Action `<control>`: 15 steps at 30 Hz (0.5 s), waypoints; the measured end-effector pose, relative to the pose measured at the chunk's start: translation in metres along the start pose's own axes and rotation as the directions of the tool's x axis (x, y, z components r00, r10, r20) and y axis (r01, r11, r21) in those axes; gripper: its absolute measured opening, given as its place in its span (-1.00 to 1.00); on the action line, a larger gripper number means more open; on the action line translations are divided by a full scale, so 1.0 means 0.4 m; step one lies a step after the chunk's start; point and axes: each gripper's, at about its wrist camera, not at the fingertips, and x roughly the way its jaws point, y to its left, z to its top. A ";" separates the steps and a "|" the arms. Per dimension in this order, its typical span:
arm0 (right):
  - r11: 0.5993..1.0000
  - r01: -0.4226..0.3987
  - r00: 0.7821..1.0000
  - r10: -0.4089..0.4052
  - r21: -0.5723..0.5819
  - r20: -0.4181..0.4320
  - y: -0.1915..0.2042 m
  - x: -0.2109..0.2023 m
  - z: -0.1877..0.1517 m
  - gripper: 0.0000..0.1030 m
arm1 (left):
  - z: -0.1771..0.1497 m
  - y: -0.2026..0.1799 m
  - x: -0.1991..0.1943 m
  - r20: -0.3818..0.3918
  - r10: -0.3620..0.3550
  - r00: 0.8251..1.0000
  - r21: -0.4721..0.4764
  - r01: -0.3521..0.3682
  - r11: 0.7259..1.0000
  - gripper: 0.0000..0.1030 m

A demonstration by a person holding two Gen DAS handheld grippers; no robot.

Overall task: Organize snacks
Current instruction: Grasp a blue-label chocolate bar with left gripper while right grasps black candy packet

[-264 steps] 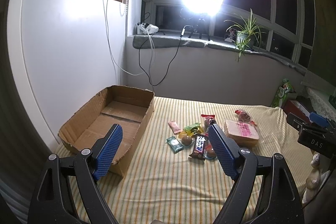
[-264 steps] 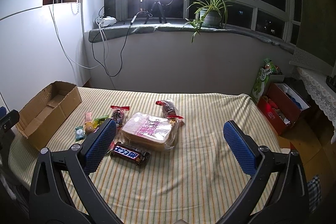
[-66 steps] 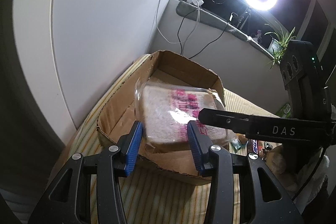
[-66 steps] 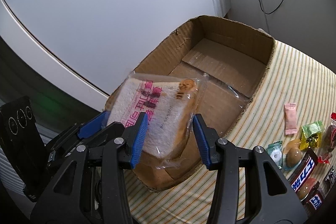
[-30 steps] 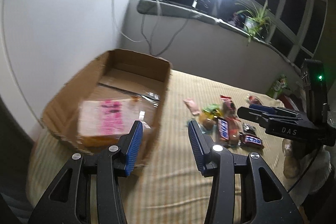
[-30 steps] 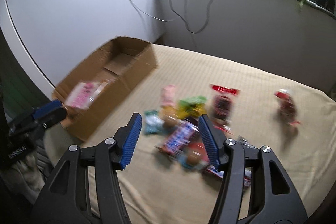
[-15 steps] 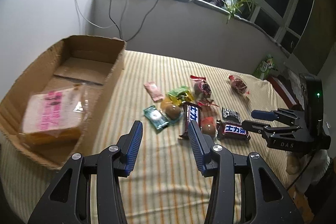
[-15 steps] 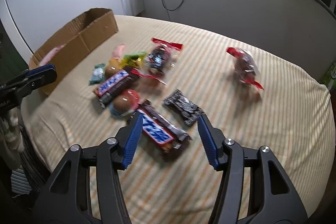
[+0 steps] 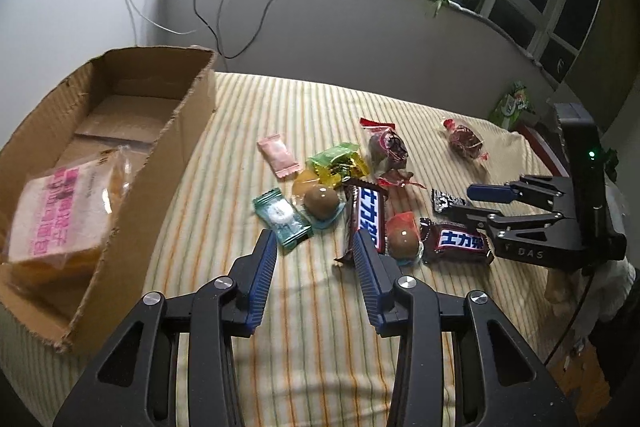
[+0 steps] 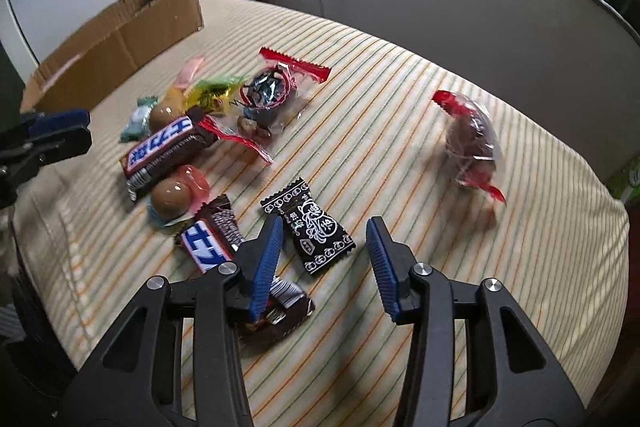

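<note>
Corrugated cardboard forms the open box [image 9: 120,131] at the left of a striped cloth-covered table [image 9: 320,307]; 1 bagged loaf of sliced bread [image 9: 64,203] is already lying inside it. Loose snacks are scattered on the cloth beside the box: 2 Snickers bars, 1 [image 9: 366,213] upright in the pile and 1 [image 9: 458,239] further right, a green mint packet [image 9: 282,217], a pink sachet [image 9: 278,155] and 2 brown chocolate eggs.

Nothing is held by either tool. The left gripper [image 9: 314,267] is seen part-open and closing, empty, above bare cloth just short of the mint packet. The right gripper [image 10: 324,255] is likewise part-open and closing, with a black sweet wrapper [image 10: 308,231] lying between its fingers, untouched as far as can be told.

Such wrappers are judged light, thin and slippery, likely to crinkle; a hold across the narrow middle is advised. The eggs are judged fragile.

Only the left wrist view shows the box interior and the bread. Only the right wrist view shows the black wrapper's print and the second Snickers bar partly hidden under a finger [image 10: 266,259].
</note>
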 end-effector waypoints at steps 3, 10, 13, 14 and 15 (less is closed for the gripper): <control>1.000 -0.003 1.000 0.003 -0.019 -0.011 0.001 0.009 0.008 -0.11 | 0.008 -0.020 0.015 -0.011 -0.010 1.000 0.025 0.011 1.000 -0.25; 0.998 -0.013 1.000 0.012 -0.061 -0.021 0.004 0.021 0.014 -0.11 | 0.026 -0.083 0.078 -0.053 -0.021 0.998 0.099 0.027 0.995 -0.25; 0.997 -0.029 0.999 0.027 -0.074 -0.025 0.000 0.028 0.020 -0.11 | 0.029 -0.096 0.100 -0.069 -0.018 0.997 0.120 0.026 0.992 -0.25; 0.996 -0.031 0.999 0.029 -0.082 -0.027 0.002 0.030 0.022 -0.11 | 0.027 -0.097 0.103 -0.072 -0.018 0.997 0.125 0.027 0.992 -0.25; 0.995 -0.035 0.999 0.032 -0.089 -0.028 0.004 0.035 0.027 -0.11 | 0.027 -0.099 0.108 -0.076 -0.015 0.997 0.131 0.025 0.991 -0.25</control>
